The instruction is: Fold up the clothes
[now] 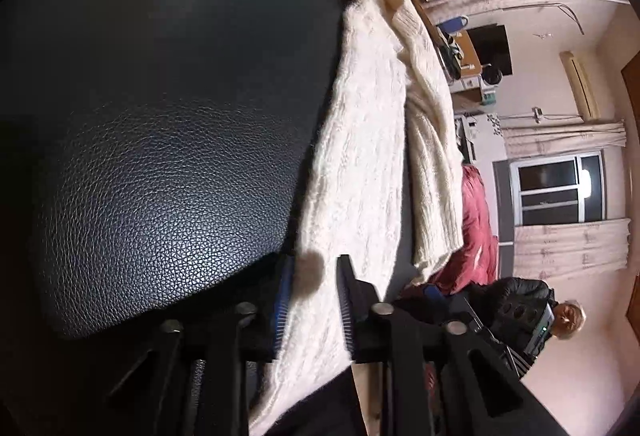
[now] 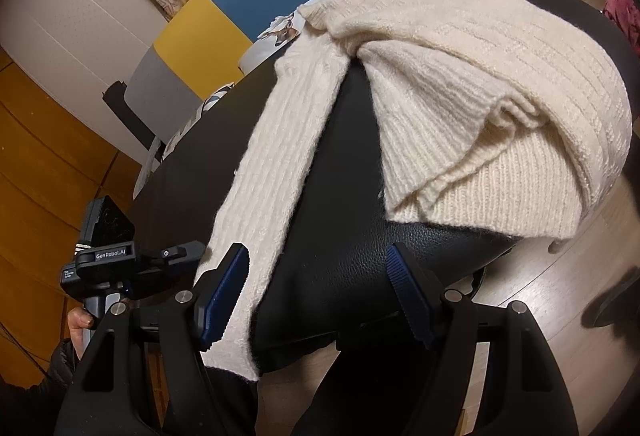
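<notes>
The cream knit sweater (image 2: pixel 472 76) is lying across a black leather-look surface (image 1: pixel 160 156), its bunched body resting toward the far edge with the ribbed hem doubled over itself, and one long sleeve (image 2: pixel 272 176) is trailing from there down to the near edge, where its end is hanging over.

The left gripper (image 1: pixel 312 300) is pinching that sleeve near the near edge: the knit is passing right between its fingers (image 1: pixel 348 300), which are closing tight on the fabric. From the right wrist view the left gripper (image 2: pixel 132 260) is showing just beside the sleeve, a hand (image 2: pixel 78 320) wrapped around its handle.

The right gripper (image 2: pixel 320 292) is hovering above the near edge with its fingers spread wide; the sleeve is brushing past its left finger (image 2: pixel 224 292), but bare surface is lying between the pads, so it is holding nothing.

As a judgement, the fold is in its early stage: the sleeve is being taken up so it can be brought across onto the body. The next move is calling for lifting the cuff clear of the edge and carrying it toward the bunched body, while the right gripper is free to flatten or pin the doubled hem. The loose knit is likely stretching and sagging under a one-point hold.

Beyond the surface a red garment (image 1: pixel 476 236), curtains (image 1: pixel 568 244) and a chair with a yellow and blue back (image 2: pixel 224 12) are standing around.
</notes>
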Demonstrator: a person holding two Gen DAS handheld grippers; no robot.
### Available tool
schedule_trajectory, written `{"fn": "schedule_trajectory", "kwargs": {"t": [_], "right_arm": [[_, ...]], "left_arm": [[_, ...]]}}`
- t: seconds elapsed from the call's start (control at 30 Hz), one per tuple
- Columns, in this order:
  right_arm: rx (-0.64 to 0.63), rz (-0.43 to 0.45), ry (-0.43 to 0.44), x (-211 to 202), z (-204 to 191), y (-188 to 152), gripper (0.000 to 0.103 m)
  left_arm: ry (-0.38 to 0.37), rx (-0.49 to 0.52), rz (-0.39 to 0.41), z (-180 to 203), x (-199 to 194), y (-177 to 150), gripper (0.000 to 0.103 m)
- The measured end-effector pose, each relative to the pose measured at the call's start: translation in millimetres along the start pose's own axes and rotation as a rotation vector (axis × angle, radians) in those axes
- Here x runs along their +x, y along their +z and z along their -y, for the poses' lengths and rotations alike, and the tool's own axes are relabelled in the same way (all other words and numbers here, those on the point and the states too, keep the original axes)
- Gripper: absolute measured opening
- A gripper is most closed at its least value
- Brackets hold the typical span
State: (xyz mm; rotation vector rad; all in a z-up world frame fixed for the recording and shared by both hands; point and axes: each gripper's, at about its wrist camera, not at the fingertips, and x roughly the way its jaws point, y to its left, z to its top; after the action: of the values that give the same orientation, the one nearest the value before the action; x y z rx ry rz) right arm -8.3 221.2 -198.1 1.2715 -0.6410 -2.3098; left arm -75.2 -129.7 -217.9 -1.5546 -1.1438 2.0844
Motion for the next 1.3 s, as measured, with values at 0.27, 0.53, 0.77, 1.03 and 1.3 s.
{"fn": "schedule_trajectory", "kwargs": {"t": [0.27,0.53,0.77,1.03,1.3], "right_arm": [[-0.149,-0.042,0.031,4,-36,-3,0.075],[-0.314,-0.101,0.104,38,-109,-2,0.075],[-0.305,-0.171,0.109,48,-115,-27,0.075],[-0.358,-0.154,0.119,52,-127,-14,0.075],[-0.54,-0.221,0.078,114,-203,16,0.075]], "left_arm": [[0.036,0.027,0.164,16,-48,2,0.003],[0.355,0.165,0.22,22,-131,34,0.013],[0.182,-0.123,0.214,-65,-145,13,0.017],[0.118,-0.255,0.279,-106,-147,-35,0.018],[0.198,-0.317,0.349,-109,-148,-2,0.021]]}}
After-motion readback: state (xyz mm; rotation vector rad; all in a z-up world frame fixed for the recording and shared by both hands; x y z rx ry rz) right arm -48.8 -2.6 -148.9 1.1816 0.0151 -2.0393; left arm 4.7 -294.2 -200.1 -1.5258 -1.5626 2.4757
